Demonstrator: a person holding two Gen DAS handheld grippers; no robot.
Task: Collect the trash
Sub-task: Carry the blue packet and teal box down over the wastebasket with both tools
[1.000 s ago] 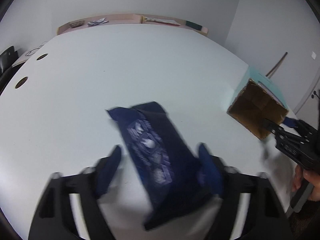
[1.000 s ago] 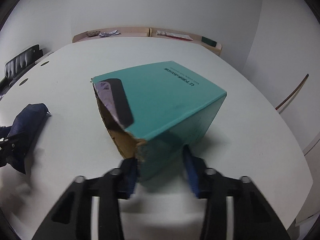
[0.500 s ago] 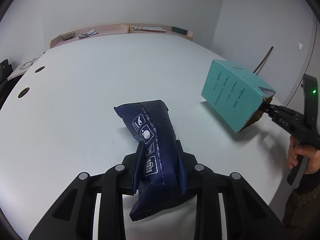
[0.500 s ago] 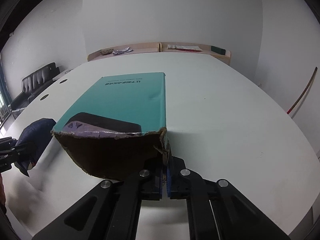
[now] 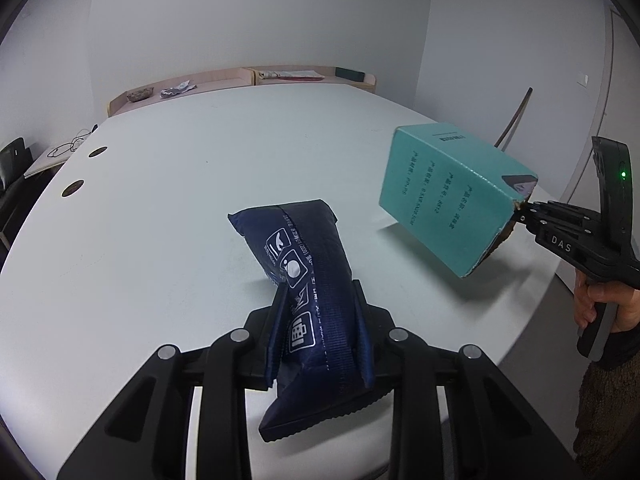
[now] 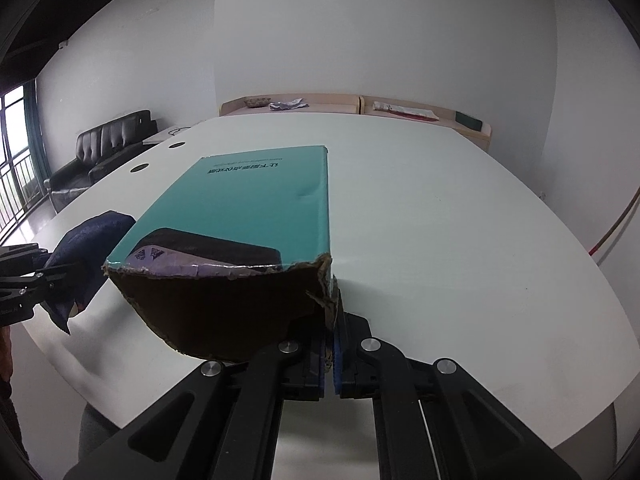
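Navy pouch (image 5: 310,292) sits pinched between the left gripper's (image 5: 320,334) fingers, lifted above the white table (image 5: 180,200); to its right a teal box (image 5: 452,196) hangs off the table. From the right wrist, the right gripper (image 6: 329,354) clamps the box's torn edge, its open end facing the camera.

My left claw (image 5: 320,332) is matte black linkage bars with round silver screw heads and blue pads (image 5: 365,344) on its fingers. My right claw (image 6: 329,354) has the same build; white "DAS" lettering and a green light mark it, and my bare-skinned hand (image 5: 608,304) shows a dark fuzzy sleeve.
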